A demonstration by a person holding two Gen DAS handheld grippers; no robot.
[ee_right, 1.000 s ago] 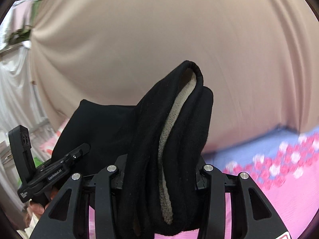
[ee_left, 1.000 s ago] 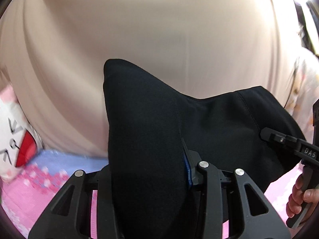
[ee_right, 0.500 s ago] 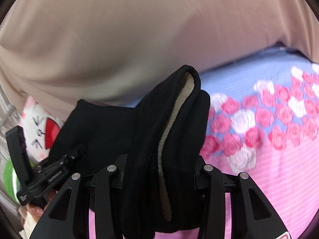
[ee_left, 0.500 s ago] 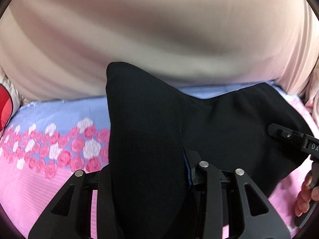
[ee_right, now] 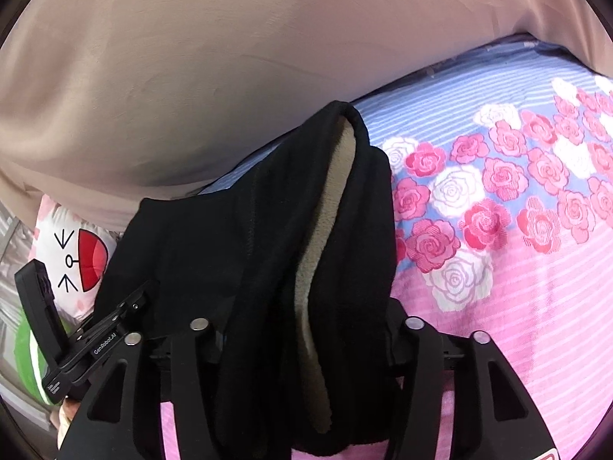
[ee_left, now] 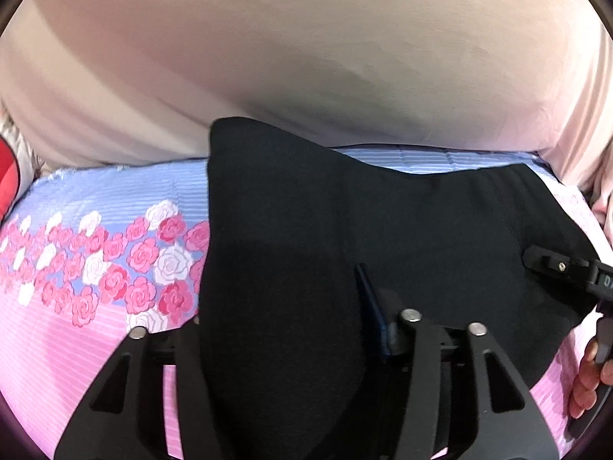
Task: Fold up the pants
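Observation:
The black pants (ee_left: 421, 230) hang stretched between my two grippers just above the rose-print bed sheet (ee_left: 95, 260). In the left wrist view a bunched edge of them stands between the fingers of my left gripper (ee_left: 279, 306). Its jaws are opening, and its blue pad (ee_left: 369, 306) shows bare beside the cloth. In the right wrist view the pants (ee_right: 191, 237) show a beige fleece lining (ee_right: 333, 176) in the bunch inside my right gripper (ee_right: 306, 306). Those jaws are opening too, and the cloth still stands between them.
A beige curtain (ee_left: 306, 57) hangs behind the bed. A white cushion with a cartoon face (ee_right: 76, 257) lies at the left end. The left gripper (ee_right: 95, 326) shows in the right wrist view. The right gripper (ee_left: 567, 268) and a hand (ee_left: 586, 375) show in the left wrist view.
Both grippers have come down with the pants from in front of the curtain to just over the bed sheet. Since half a second ago both pairs of fingers have spread wider around the cloth.

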